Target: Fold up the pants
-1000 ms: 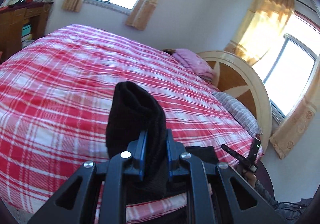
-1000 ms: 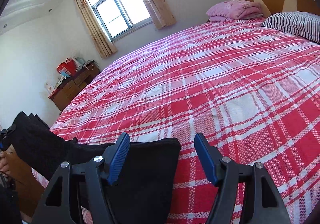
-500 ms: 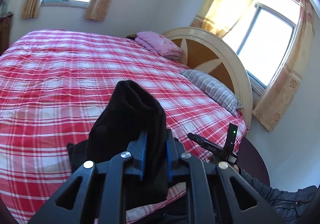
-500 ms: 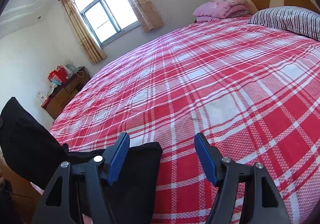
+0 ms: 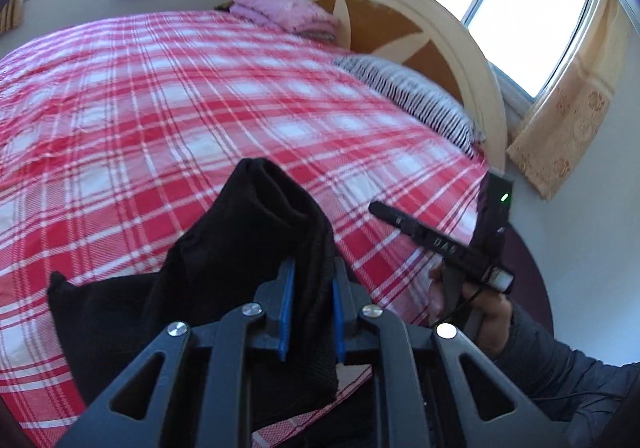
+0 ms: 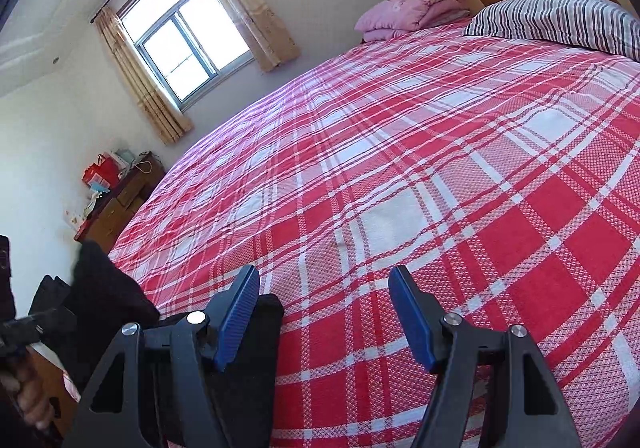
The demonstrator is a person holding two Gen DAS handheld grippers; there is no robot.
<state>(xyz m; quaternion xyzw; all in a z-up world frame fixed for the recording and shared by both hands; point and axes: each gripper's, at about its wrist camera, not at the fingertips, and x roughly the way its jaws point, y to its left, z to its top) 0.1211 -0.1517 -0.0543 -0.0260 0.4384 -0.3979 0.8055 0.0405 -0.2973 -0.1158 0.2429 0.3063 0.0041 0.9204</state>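
Black pants (image 5: 224, 268) lie partly on the near edge of a bed with a red and white plaid cover (image 5: 200, 96). My left gripper (image 5: 311, 280) is shut on a bunched fold of the pants and holds it raised above the bed. My right gripper (image 6: 324, 288) is open and empty, low over the plaid cover (image 6: 440, 168). The pants (image 6: 112, 288) show at its lower left, with a flat edge under its left finger. The right gripper's body (image 5: 460, 248) also shows at the right of the left wrist view.
A striped pillow (image 6: 560, 20) and a folded pink blanket (image 6: 412, 14) lie at the head of the bed by a round wooden headboard (image 5: 440, 36). A wooden dresser (image 6: 120, 200) with clutter stands by the far wall. Curtained windows are on two walls.
My left gripper has swung to the right with the pants fold in it, toward the headboard. My right gripper has moved right, so less of the pants lies between its fingers.
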